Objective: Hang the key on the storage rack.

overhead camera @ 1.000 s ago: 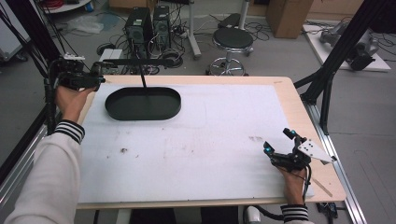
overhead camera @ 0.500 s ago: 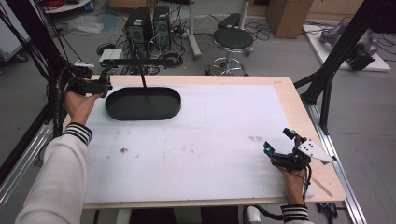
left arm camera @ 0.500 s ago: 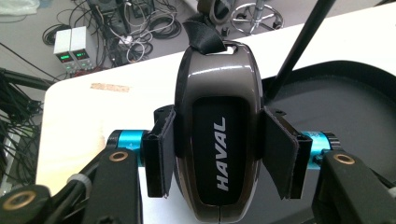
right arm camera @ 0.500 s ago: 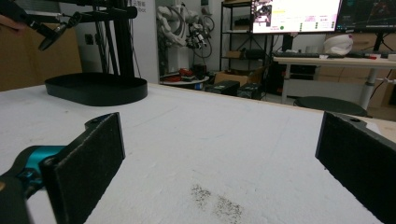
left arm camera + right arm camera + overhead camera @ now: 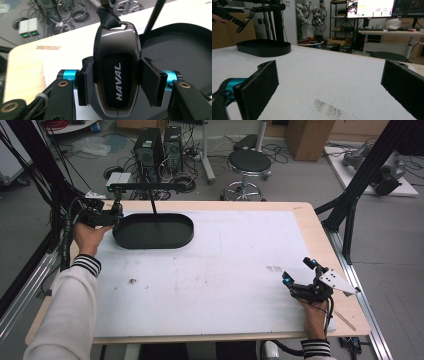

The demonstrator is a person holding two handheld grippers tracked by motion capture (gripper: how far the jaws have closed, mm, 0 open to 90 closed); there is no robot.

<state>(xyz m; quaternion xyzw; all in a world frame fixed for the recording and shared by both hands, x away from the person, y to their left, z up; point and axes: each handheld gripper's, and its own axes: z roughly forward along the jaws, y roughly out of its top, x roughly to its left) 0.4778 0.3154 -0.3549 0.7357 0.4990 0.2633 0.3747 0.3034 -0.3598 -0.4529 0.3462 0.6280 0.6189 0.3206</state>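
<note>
- The person's left arm, in a white sleeve with a striped cuff, reaches forward along the table's left edge; the left hand (image 5: 89, 232) holds the left gripper (image 5: 116, 215) at the far-left end of the black oval tray (image 5: 153, 231).
- In the left gripper view the two jaws are closed on one car key (image 5: 115, 72), pads pressed to its two sides. The key is dark and glossy, with the word HAVAL on its face, and a black strap is looped through the slot at its top.
- The key hangs above the tray's left end, over the rim; whether it touches the tray I cannot tell.
- The right hand (image 5: 314, 312) rests at the near-right corner of the table (image 5: 305, 220), its striped cuff just at the edge. It holds the right gripper (image 5: 299, 276) low over the white sheet (image 5: 210, 285), pointing toward the far left.
- The right gripper's jaws stand wide apart with nothing between them; in the right gripper view one dark speckled smudge (image 5: 327, 107) lies on the sheet ahead of them.
- Count: two grippers, one key, one tray, one thin black upright rod (image 5: 152, 202) rising from behind the tray to a crossbar.
- The two grippers are well apart, at opposite corners of the sheet.
- Beyond the table stands one round black stool (image 5: 249, 162).
</note>
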